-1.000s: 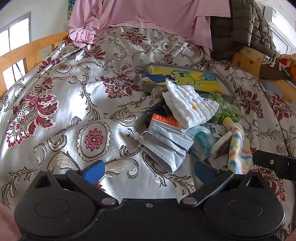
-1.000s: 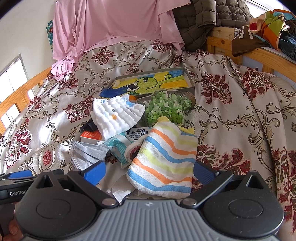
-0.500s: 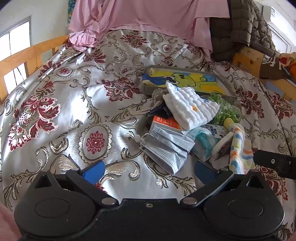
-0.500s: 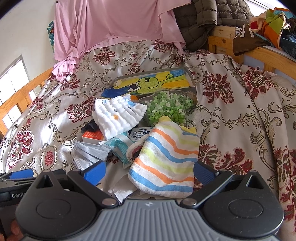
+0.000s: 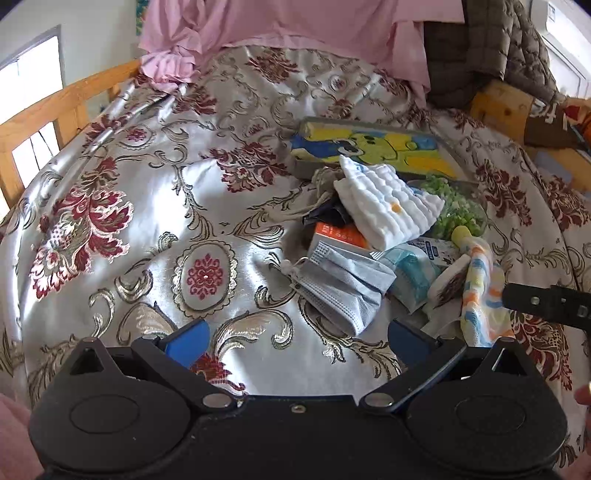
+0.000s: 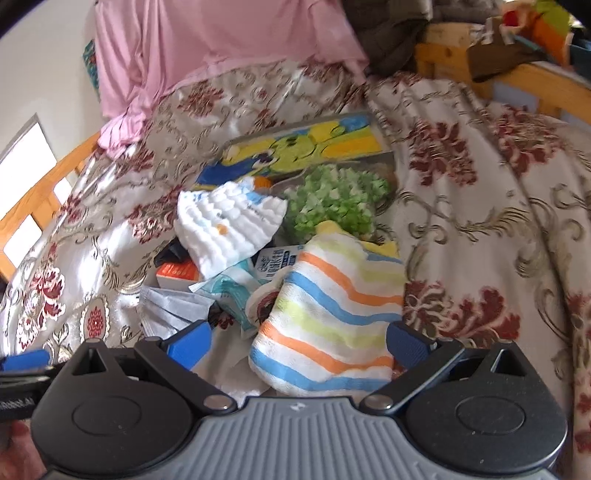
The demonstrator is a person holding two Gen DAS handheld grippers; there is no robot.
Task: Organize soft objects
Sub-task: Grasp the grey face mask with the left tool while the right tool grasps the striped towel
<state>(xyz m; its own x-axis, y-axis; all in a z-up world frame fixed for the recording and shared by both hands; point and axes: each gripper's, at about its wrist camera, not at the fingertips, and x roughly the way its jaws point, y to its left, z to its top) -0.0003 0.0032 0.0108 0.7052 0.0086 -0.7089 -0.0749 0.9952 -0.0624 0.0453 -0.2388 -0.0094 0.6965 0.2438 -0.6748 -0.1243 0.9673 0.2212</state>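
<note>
A pile lies on the floral bedspread [image 5: 155, 206]. A white waffle cloth [image 5: 384, 206] [image 6: 225, 225] tops it. Grey face masks [image 5: 343, 284] [image 6: 170, 310] lie at its near left. A striped towel [image 6: 332, 314] [image 5: 480, 295] lies at its near right. My left gripper [image 5: 295, 339] is open and empty, just short of the masks. My right gripper [image 6: 297, 341] is open, its fingers on either side of the striped towel's near end, not closed on it.
A cartoon picture tray [image 5: 373, 147] and a bag of green pieces [image 6: 336, 199] lie behind the pile. An orange box [image 5: 340, 234] and teal tissue packs [image 5: 410, 273] lie in it. A pink sheet [image 5: 295, 26], wooden bed rails [image 5: 55, 110] and a jacket [image 5: 491, 48] border the bed.
The left gripper has shifted a little left of the pile. The right gripper has moved forward and tilted; the striped towel now sits nearer between its fingers. Nothing has been gripped.
</note>
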